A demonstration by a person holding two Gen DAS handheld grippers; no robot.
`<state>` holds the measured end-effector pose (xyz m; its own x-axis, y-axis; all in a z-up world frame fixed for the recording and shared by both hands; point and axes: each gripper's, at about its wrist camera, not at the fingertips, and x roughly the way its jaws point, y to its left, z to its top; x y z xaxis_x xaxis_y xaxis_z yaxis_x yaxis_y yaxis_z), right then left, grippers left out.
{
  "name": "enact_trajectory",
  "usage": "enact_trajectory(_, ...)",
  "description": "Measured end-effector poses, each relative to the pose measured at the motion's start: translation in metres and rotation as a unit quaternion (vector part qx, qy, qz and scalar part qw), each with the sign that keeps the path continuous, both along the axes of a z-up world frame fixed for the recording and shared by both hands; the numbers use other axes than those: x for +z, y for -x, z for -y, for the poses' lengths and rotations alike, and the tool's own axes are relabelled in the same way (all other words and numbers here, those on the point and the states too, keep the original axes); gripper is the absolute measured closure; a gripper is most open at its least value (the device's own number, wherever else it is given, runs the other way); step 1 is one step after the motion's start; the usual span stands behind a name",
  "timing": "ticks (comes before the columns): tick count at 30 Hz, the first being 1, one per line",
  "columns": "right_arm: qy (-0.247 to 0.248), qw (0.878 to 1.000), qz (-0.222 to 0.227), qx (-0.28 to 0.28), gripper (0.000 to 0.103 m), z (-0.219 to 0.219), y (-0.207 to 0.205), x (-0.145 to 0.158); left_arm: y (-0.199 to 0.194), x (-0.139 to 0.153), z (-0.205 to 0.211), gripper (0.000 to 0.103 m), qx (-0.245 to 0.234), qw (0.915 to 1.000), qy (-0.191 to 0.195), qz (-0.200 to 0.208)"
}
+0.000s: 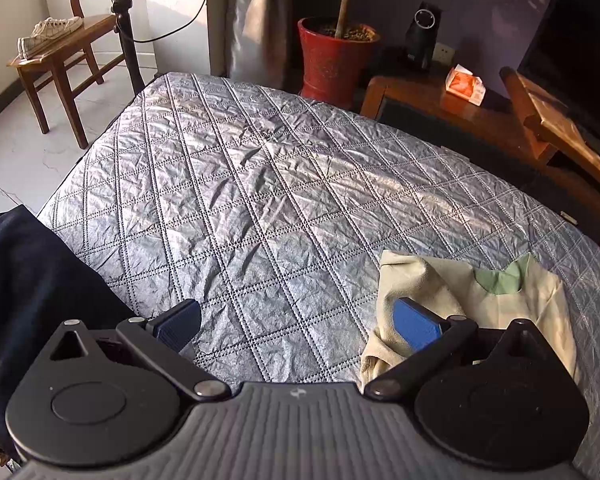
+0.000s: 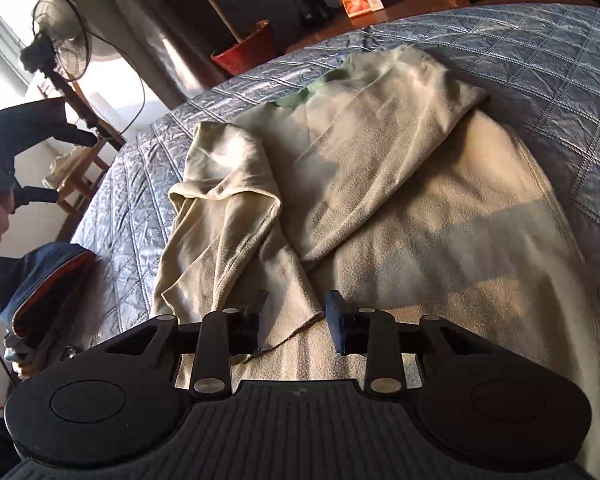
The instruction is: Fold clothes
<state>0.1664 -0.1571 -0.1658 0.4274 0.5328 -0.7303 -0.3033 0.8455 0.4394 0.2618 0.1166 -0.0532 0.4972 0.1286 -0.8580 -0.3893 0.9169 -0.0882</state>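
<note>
A pale beige top (image 2: 400, 208) with a green collar lies spread on the quilted grey bed (image 1: 260, 184), and by the look of it the folding is at the sleeve stage: one sleeve is already laid slantwise across the chest, while the other side sits in a rumpled bunch (image 2: 220, 208) at the garment's edge, not yet smoothed in. The right gripper (image 2: 296, 320) hangs low over the near part of the top, its jaws partly open with nothing pinched; a fabric edge runs between them, but the pads do not seem to press on it. The left gripper (image 1: 300, 320) is off to the side of the garment, jaws spread wide and empty, one finger over bare quilt and the other over the bunched cloth, though I cannot tell whether it touches. I would judge the next move calls for taking hold of that bunched edge and drawing it flat over the body, so the two sides sit even before the top is folded up lengthwise. A dark garment (image 1: 32, 300) lies at the bed's edge, apart from all this.
</note>
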Motion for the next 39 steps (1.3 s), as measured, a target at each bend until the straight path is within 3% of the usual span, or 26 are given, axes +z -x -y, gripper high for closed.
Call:
enact_trajectory(2, 0.034, 0.999, 0.012, 0.038, 0.085, -0.014, 0.003, -0.002, 0.000, 0.000, 0.000, 0.001, -0.001, 1.0000, -0.001, -0.001)
enact_trajectory(3, 0.048, 0.997, 0.021, 0.054, 0.102, -0.019, 0.006, -0.002, 0.000, 0.000, 0.000, 0.001, -0.002, 1.0000, -0.001, -0.001)
enact_trajectory(6, 0.057, 0.996, 0.057, 0.043, 0.103, -0.012, 0.007, 0.019, 0.001, 0.001, -0.001, 0.001, -0.001, 1.0000, 0.001, 0.001)
enact_trajectory(10, 0.100, 0.980, 0.167, 0.033, 0.103, 0.004, -0.003, 0.073, 0.002, 0.002, -0.003, 0.001, 0.001, 1.0000, 0.003, 0.001)
enact_trajectory(13, 0.129, 0.953, 0.273, 0.032, 0.102, 0.011, 0.000, 0.120, 0.001, 0.002, -0.002, 0.001, 0.001, 1.0000, 0.003, 0.000)
enact_trajectory(15, 0.143, 0.942, 0.303, 0.025, 0.102, 0.015, 0.004, 0.132, 0.001, 0.002, 0.000, 0.001, -0.002, 1.0000, 0.002, -0.001)
enact_trajectory(16, 0.151, 0.943, 0.297, 0.019, 0.102, 0.018, 0.002, 0.130, 0.000, 0.001, 0.001, 0.001, -0.004, 1.0000, 0.001, -0.001)
enact_trajectory(18, 0.143, 0.965, 0.219, 0.009, 0.101, 0.030, -0.015, 0.109, 0.000, 0.001, 0.003, 0.001, -0.007, 1.0000, 0.000, -0.002)
enact_trajectory(20, 0.131, 0.978, 0.159, -0.018, 0.099, 0.044, -0.028, 0.086, 0.000, 0.000, 0.005, 0.001, -0.010, 0.9999, -0.002, -0.003)
enact_trajectory(23, 0.107, 0.987, 0.097, -0.068, 0.080, 0.065, -0.042, 0.058, 0.000, 0.000, 0.003, 0.001, -0.009, 0.9999, -0.006, -0.002)
enact_trajectory(25, 0.094, 0.986, 0.112, -0.084, 0.073, 0.070, -0.036, 0.057, 0.001, 0.002, 0.000, 0.001, -0.002, 0.9999, -0.015, 0.000)
enact_trajectory(27, 0.097, 0.985, 0.126, -0.061, 0.072, 0.059, -0.034, 0.057, 0.001, 0.005, -0.003, 0.001, 0.004, 0.9996, -0.028, 0.002)
enact_trajectory(30, 0.097, 0.984, 0.149, -0.001, 0.061, 0.030, -0.034, 0.058, 0.002, 0.005, -0.009, 0.001, 0.013, 0.9990, -0.042, 0.000)
enact_trajectory(31, 0.103, 0.981, 0.162, 0.025, 0.052, 0.015, -0.034, 0.059, 0.002, 0.005, -0.011, 0.001, 0.017, 0.9990, -0.041, -0.002)
enact_trajectory(34, 0.119, 0.965, 0.208, 0.106, 0.044, -0.035, -0.036, 0.065, 0.004, 0.005, -0.018, 0.001, 0.028, 0.9988, -0.039, -0.002)
enact_trajectory(36, 0.107, 0.962, 0.217, 0.128, 0.041, -0.059, -0.050, 0.069, 0.005, 0.004, -0.018, 0.001, 0.028, 0.9988, -0.041, -0.006)
enact_trajectory(37, 0.093, 0.964, 0.211, 0.131, 0.035, -0.070, -0.065, 0.072, 0.006, 0.003, -0.018, 0.001, 0.027, 0.9987, -0.042, -0.008)
enact_trajectory(39, 0.060, 0.970, 0.194, 0.132, 0.035, -0.089, -0.097, 0.076, 0.006, 0.000, -0.018, 0.001, 0.025, 0.9986, -0.044, -0.014)
